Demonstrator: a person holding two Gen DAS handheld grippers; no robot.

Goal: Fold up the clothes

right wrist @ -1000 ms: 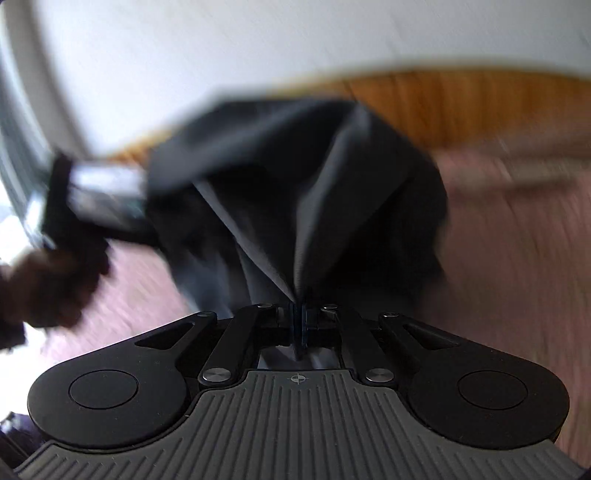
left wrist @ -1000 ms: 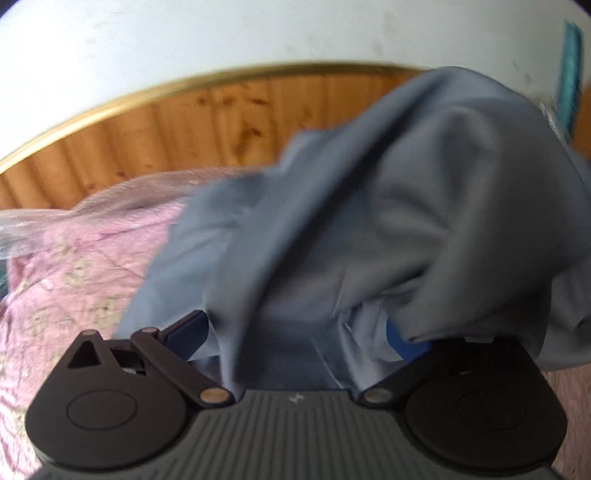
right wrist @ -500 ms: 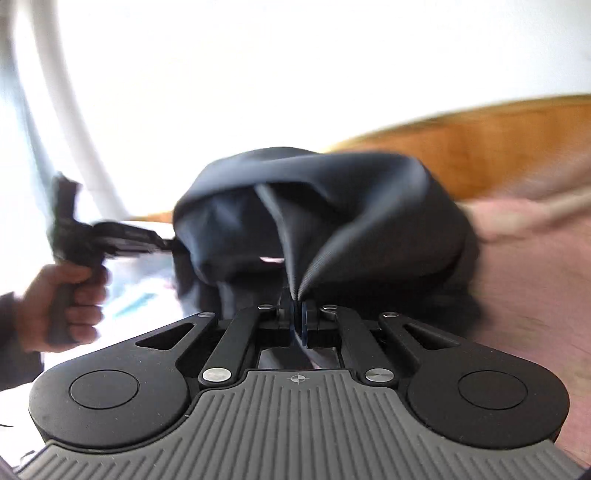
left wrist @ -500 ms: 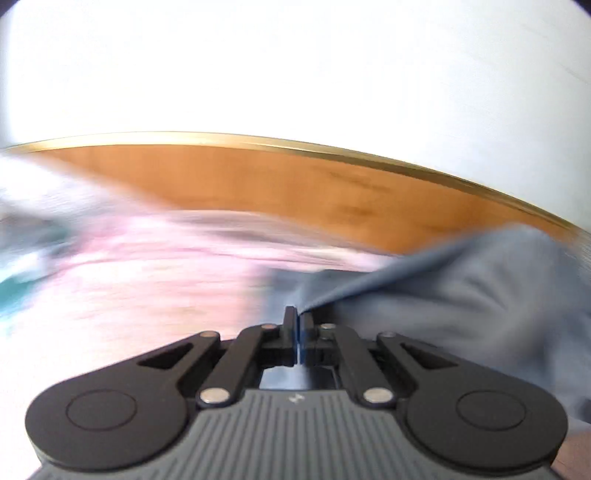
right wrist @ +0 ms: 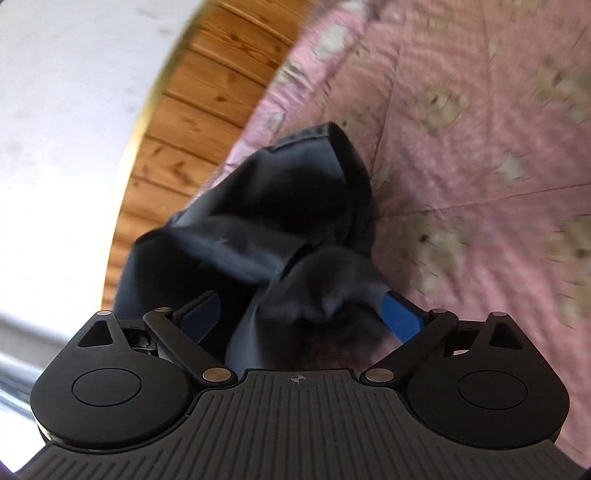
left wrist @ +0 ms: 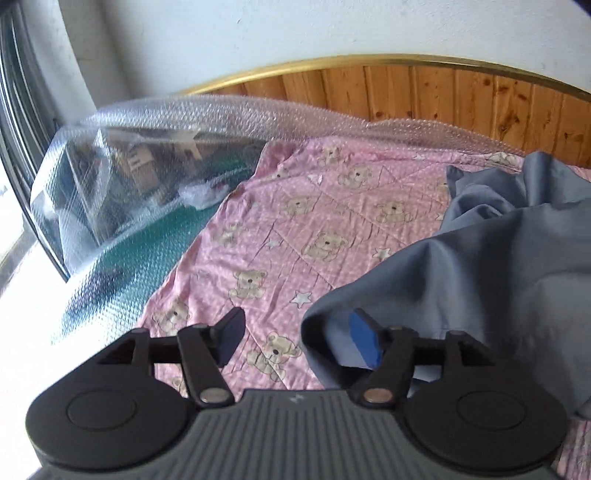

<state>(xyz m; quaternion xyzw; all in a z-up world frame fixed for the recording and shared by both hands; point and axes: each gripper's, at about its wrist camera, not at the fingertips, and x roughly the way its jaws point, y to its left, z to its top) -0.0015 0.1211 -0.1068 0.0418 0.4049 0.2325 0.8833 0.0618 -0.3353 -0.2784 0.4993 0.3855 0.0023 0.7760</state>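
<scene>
The grey-blue garment (left wrist: pixel 491 266) lies rumpled on the pink teddy-bear quilt (left wrist: pixel 295 229), heaped toward the quilt's right side and reaching back near the wooden headboard (left wrist: pixel 461 92). A fold of it curls up around the left gripper's (left wrist: pixel 301 338) right blue pad, but the pads do not pinch it: the jaws stand apart, having just been opening, and the cloth edge sits loose in the gap with bare quilt showing beside it.

In the right wrist view the same garment (right wrist: pixel 266 229) looks darker and blurred, bunched in a mound close to the headboard edge of the bed. The right gripper (right wrist: pixel 301 312) has its jaws spread wide, just opened, and a hump of fabric rises between the two blue pads without being clamped.

Along the quilt's left and far edges a sheet of bubble wrap (left wrist: pixel 155 147) covers the bed's side. Behind the headboard stands a white wall (left wrist: pixel 295 26).
</scene>
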